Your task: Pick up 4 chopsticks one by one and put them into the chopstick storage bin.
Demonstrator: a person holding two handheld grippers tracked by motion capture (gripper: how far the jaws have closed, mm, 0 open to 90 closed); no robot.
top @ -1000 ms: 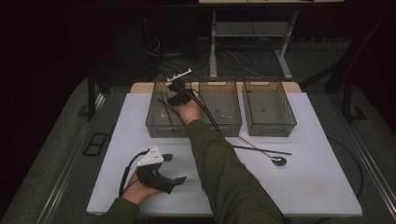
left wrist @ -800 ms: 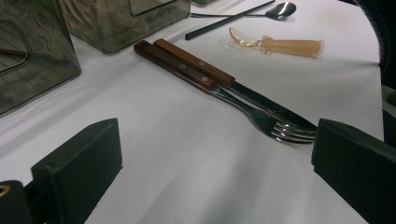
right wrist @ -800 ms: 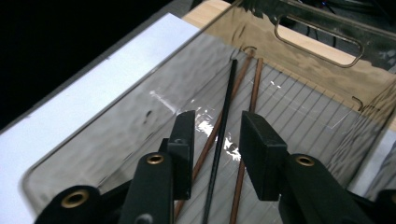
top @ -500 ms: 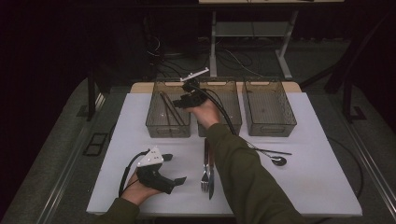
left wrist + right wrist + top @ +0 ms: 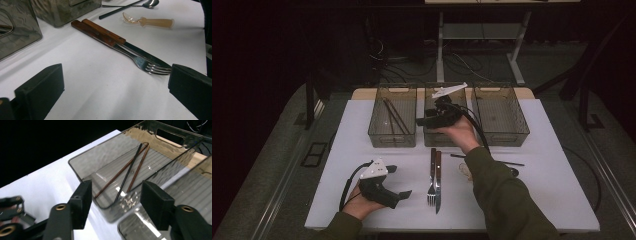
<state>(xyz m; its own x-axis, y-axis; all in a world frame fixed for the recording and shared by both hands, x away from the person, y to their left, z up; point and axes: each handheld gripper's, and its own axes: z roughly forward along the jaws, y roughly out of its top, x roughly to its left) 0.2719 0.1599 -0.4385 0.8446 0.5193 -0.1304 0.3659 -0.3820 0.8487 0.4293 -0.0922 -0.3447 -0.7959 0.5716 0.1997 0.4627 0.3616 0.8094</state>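
Left bin [image 5: 392, 121]: clear smoky plastic, far-left of the three at the back of the white table [image 5: 557, 200]; three thin sticks [image 5: 130, 173] lying in it, two brown and one black, close together along the floor, seen well in the right gripper view.

Left gripper [image 5: 398, 186]: down at the near left of the table, held low in the left hand [image 5: 357, 202], jaws wide apart, nothing between them, just bare tabletop. Pointing toward the fork and knife.

Fork [image 5: 432, 175]: flat on the table near the middle, wooden handle toward the bins, prongs toward the near edge. Prongs just ahead of the left gripper in its own view.

Knife [image 5: 438, 180]: right beside the fork, touching along the handles, same wooden handle, blade tip toward the near edge.

Middle bin [image 5: 434, 137]: looks empty as far as visible, partly hidden behind the right hand.

Right gripper [image 5: 422, 121]: up over the middle bin, aimed toward the left bin with the sticks. Jaws have just been opening, now partly spread, nothing between them.

Clear plastic spoon [image 5: 147, 21]: on the table right of the knife, pale yellowish handle.

Dark spoon [image 5: 130, 6]: long thin black handle, shiny bowl, lying just beyond the plastic one.

Right bin [image 5: 501, 115]: far right of the row, nothing seen in it.
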